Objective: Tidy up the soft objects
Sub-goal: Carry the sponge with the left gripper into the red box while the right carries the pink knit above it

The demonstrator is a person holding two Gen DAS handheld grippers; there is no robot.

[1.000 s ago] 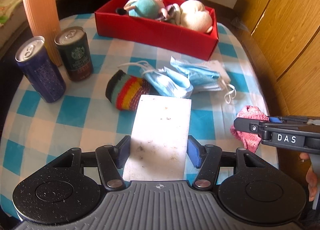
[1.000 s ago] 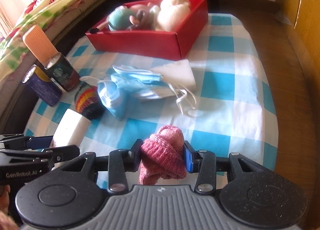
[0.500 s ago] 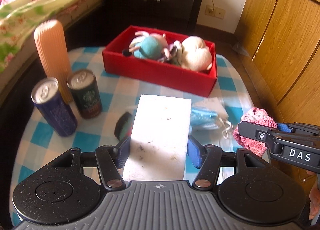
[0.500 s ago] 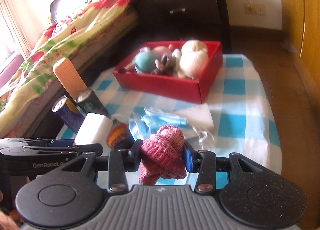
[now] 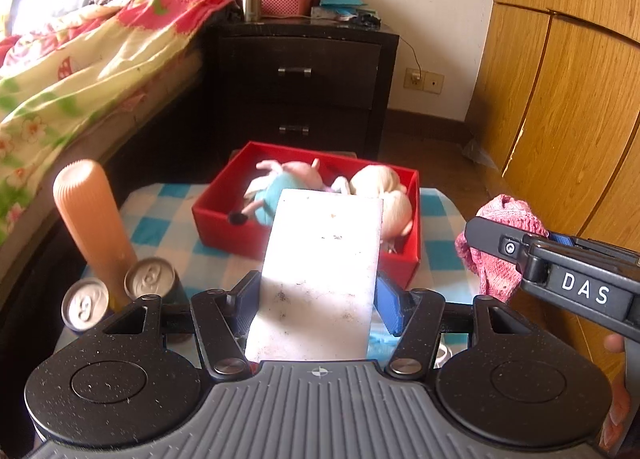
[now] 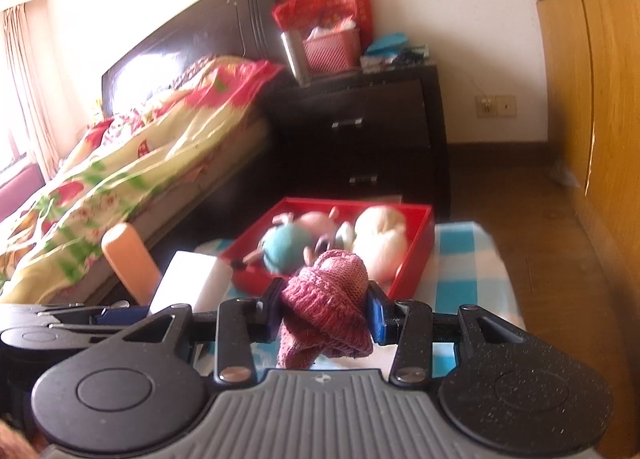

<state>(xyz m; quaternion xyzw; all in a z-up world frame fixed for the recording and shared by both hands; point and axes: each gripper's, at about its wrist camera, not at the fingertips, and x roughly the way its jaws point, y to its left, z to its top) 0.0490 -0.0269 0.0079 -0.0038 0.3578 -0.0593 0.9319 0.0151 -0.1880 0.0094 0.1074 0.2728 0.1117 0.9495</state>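
Observation:
My left gripper (image 5: pixel 316 305) is shut on a white foam sponge block (image 5: pixel 320 275) and holds it up in the air in front of the red box (image 5: pixel 224 219). My right gripper (image 6: pixel 324 309) is shut on a pink knitted hat (image 6: pixel 328 311), also lifted; the hat shows at the right of the left wrist view (image 5: pixel 500 243). The red box (image 6: pixel 416 255) on the blue-checked table (image 6: pixel 464 259) holds a teal plush toy (image 6: pixel 288 243) and a cream plush toy (image 6: pixel 380 239). The left gripper and sponge (image 6: pixel 188 279) show at the left of the right wrist view.
An orange ribbed bottle (image 5: pixel 92 219) and two drink cans (image 5: pixel 148 279) stand at the table's left. A blue face mask (image 5: pixel 380 343) lies under the left gripper. A bed (image 5: pixel 80 71) is left, a dark nightstand (image 5: pixel 304 87) behind the table, wooden wardrobe doors (image 5: pixel 560 99) right.
Both grippers have risen and tilted up with their loads, so the views now look over the table towards the box and the room. The masks and striped sock have dropped out of sight.

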